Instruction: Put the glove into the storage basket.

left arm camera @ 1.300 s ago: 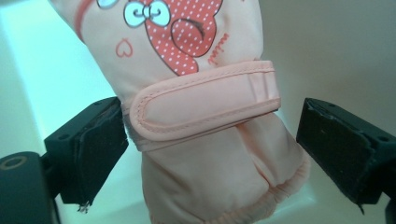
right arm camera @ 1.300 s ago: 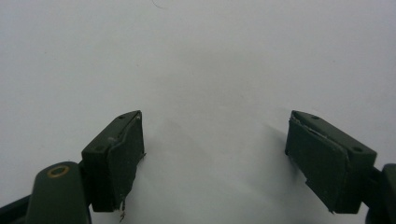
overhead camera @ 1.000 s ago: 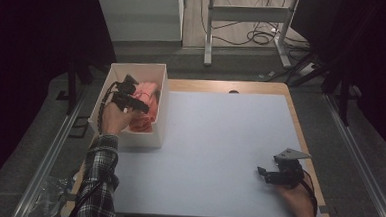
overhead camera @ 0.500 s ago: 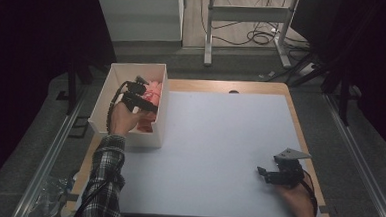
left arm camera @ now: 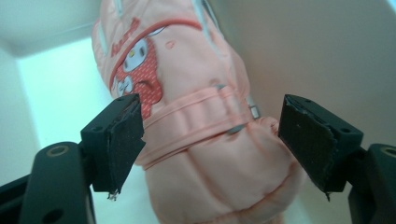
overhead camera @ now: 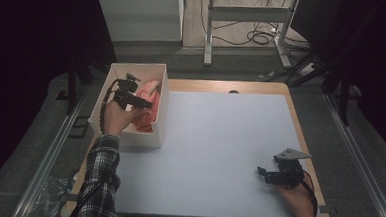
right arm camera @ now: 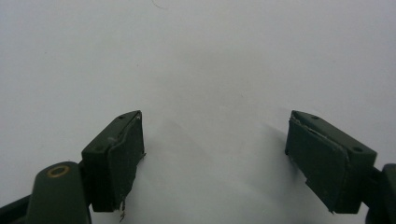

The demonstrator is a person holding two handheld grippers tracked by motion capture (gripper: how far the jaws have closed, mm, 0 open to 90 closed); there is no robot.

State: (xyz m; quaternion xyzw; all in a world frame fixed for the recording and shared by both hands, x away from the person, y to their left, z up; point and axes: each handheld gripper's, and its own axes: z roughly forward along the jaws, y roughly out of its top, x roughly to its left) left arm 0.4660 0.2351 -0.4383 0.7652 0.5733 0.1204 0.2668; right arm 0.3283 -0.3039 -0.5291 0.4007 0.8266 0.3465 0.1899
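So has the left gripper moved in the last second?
Yes. The left gripper has shifted toward the far end of the white box, staying above the pink glove. Its jaws are open.

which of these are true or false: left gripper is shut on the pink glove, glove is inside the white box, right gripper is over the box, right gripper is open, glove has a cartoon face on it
1. The left gripper is shut on the pink glove. False: its jaws stand open on either side of it.
2. The glove is inside the white box. True.
3. The right gripper is over the box. False: it sits low over the white table, near the right edge.
4. The right gripper is open. True.
5. The glove has a cartoon face. True.
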